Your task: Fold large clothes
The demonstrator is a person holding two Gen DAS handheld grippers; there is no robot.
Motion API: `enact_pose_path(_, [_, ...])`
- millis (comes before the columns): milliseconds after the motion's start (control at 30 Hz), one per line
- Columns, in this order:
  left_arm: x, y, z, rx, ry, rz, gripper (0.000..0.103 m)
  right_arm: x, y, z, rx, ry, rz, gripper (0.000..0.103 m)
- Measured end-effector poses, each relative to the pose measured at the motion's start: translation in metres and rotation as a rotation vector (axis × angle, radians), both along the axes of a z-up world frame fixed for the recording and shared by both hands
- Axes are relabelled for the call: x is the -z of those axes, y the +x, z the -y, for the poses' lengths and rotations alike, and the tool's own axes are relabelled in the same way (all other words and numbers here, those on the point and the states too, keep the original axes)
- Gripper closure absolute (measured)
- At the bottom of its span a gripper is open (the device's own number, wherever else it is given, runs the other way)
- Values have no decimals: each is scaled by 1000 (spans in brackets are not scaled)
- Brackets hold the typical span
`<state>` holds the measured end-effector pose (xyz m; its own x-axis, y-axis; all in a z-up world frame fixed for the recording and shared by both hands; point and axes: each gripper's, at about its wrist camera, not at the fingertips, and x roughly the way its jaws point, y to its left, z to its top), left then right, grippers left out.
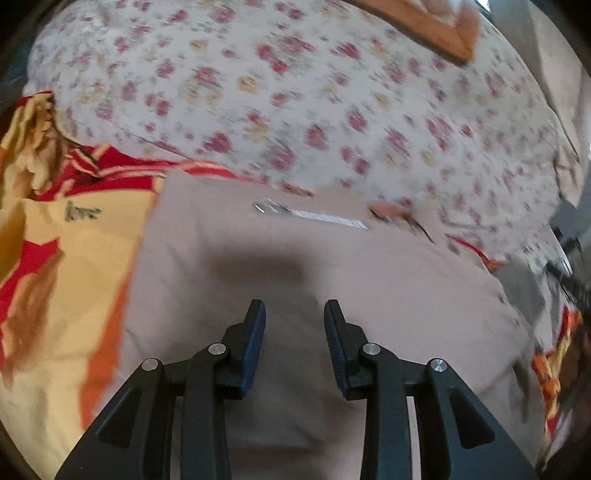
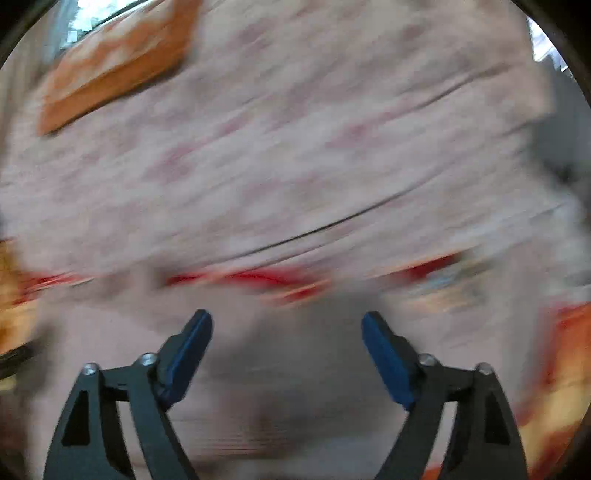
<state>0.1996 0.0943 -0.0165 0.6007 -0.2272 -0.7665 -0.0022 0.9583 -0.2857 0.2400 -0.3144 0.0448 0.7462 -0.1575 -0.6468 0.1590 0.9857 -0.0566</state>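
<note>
A beige garment (image 1: 295, 280) lies spread flat on the bed, with a silver label strip (image 1: 314, 215) near its far edge. My left gripper (image 1: 294, 314) hovers over the garment's middle, open and empty. In the blurred right wrist view my right gripper (image 2: 286, 325) is wide open and empty above the same beige cloth (image 2: 288, 369).
A red, orange and yellow printed cloth (image 1: 55, 258) lies under and left of the garment. A floral bedsheet (image 1: 295, 92) covers the bed beyond. An orange cushion (image 1: 436, 26) sits at the far side, also in the right wrist view (image 2: 118, 62).
</note>
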Motion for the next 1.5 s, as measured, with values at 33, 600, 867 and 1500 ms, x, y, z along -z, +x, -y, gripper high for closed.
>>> enact_pose_path(33, [4,-1,6,16,-9,-18,75,-8,-6,29,77,-58,26,10])
enact_pose_path(600, [11,4,-4,-32,-79,-54,75,-20,-39,230,327,112,9,93])
enact_pose_path(867, [-7,-27,-43,-154,-140,-16,75,-131,-100,207,329,6,131,93])
enact_pose_path(1500, [-24,-26,-105,-285,-182,24,74,28,-22,-249,-405,88,-121,92])
